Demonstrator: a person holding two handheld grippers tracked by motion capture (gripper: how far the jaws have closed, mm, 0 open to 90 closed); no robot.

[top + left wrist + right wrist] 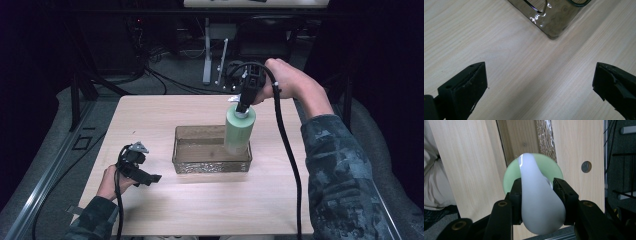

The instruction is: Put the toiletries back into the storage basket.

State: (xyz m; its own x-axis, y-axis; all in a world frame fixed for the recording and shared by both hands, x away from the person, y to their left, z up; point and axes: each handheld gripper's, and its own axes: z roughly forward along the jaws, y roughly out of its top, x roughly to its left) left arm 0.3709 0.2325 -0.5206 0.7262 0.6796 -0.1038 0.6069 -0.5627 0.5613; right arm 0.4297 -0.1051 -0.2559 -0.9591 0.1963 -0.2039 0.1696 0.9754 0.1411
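Light wooden table [165,210] carries a clear glass tray [212,162]; the right gripper [243,106] suspends a green bottle [239,131] above it. Left gripper [540,86]: jaws wide apart, nothing between. Right gripper view: jaws clamp the bottle's white pump head [537,202].

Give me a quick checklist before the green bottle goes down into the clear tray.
1. Right gripper shut on the pump top of the green bottle: ok.
2. Bottle lifted off the table, over the tray's right end: ok.
3. Tray free of other things: cannot tell.
4. Left gripper open and apart from the tray: ok.
5. Bottle upright: not ok, slightly tilted.
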